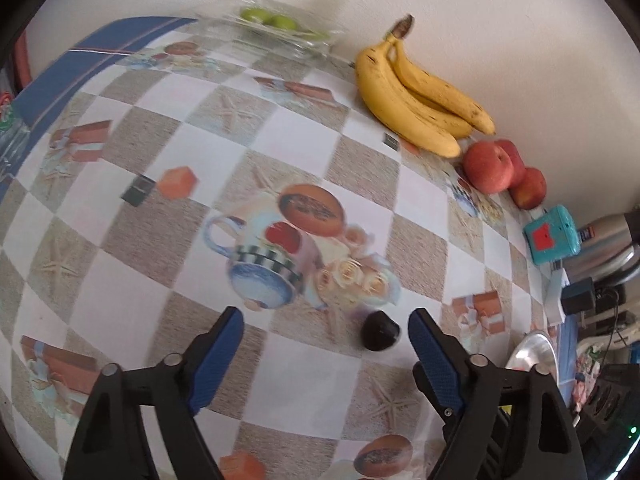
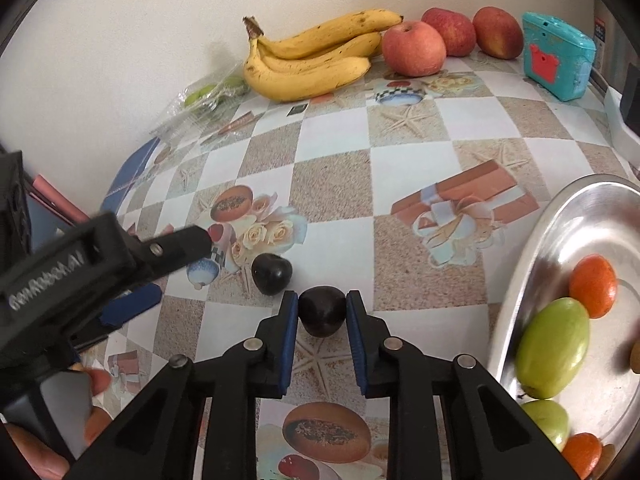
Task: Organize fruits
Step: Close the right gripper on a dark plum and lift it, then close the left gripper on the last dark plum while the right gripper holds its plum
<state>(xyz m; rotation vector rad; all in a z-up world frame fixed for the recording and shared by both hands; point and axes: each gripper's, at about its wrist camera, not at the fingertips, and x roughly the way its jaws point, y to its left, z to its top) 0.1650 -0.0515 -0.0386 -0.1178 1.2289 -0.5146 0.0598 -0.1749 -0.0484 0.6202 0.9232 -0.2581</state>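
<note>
Dark plum (image 2: 322, 311), pinched by right gripper (image 2: 322, 309): to be lifted straight, carried toward 3 o'clock, lowered into steel tray (image 2: 532, 264); left gripper (image 1: 326, 330) spread, empty.

A: Tray (image 2: 532, 280): right part cut by the frame edge. Brown thing (image 2: 635, 356) on it, right of the green fruit (image 2: 554, 354), mostly cut off; kind unclear.

B: Bag (image 1: 276, 32) left of the bananas (image 1: 416, 92): glare and wrinkles blur its green fruits; count unclear. Hand (image 2: 36, 452) half hidden behind the left gripper (image 2: 180, 276).
</note>
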